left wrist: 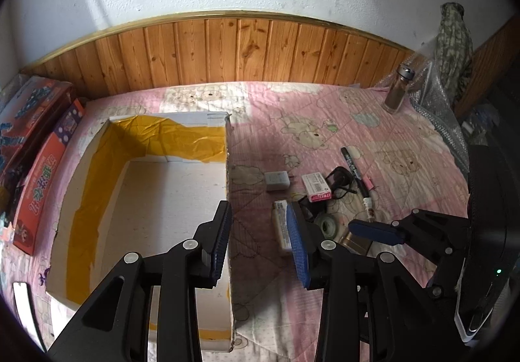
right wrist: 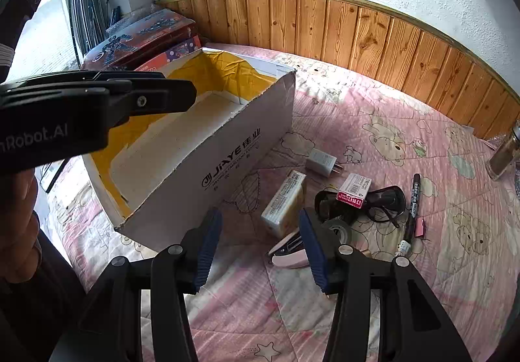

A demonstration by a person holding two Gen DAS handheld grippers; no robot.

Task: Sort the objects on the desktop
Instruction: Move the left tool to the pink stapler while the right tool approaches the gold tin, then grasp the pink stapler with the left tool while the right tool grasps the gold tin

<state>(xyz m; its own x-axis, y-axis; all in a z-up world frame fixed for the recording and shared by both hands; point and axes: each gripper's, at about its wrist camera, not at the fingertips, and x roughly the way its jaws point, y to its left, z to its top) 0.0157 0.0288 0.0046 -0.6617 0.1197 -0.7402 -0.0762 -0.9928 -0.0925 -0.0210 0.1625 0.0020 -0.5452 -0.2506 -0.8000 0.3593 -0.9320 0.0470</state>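
Both hand-held grippers hung empty with their fingers apart. My left hand-held gripper [left wrist: 260,245] straddled the near wall of the open cardboard box [left wrist: 162,199], so the bare box floor lay just left of it, ready to receive things. My right hand-held gripper [right wrist: 260,248] hovered low over the pink quilt [right wrist: 390,280], I judge to pick first from the clutter just ahead: a pink stapler [right wrist: 289,253] by its right finger, a small yellow-white carton [right wrist: 284,202] beyond, then a white charger [right wrist: 321,162], a red-labelled staple box [right wrist: 352,189], dark glasses [right wrist: 383,202], a tape roll [right wrist: 339,230] and a black marker [right wrist: 413,206]. Nothing sat in the box yet.
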